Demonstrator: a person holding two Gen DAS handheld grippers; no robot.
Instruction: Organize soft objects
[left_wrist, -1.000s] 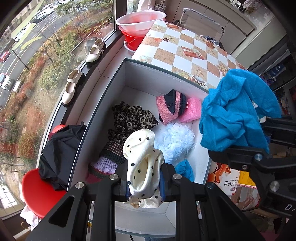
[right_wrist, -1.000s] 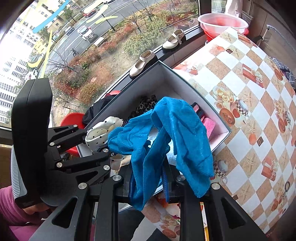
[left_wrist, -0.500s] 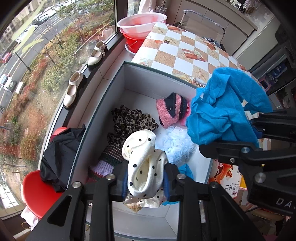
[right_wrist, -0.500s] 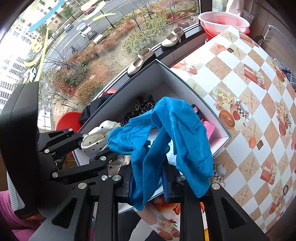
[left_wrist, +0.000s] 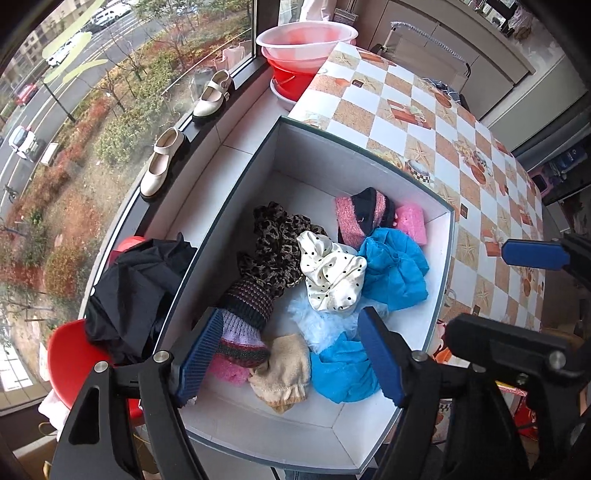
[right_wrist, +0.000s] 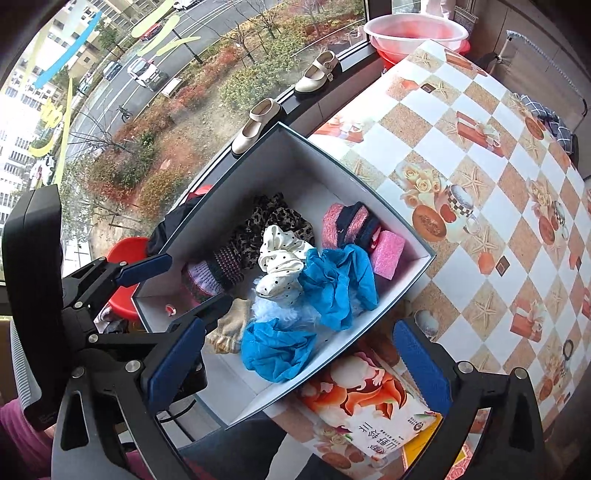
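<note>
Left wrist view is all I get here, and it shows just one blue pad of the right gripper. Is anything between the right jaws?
Observer: No. The right gripper has its jaws opening with nothing between them. A blue cloth lies loose in the white box beneath.
Operator: The box's near-left corner is blocked for me. Anything there?
Observer: A small red-and-white item sits on the box floor beside the purple knit piece. It is too small to identify.
Operator: Anything loose on the table?
Observer: A small black loop, maybe a hair tie, lies on the checked tablecloth towards the right.
</note>
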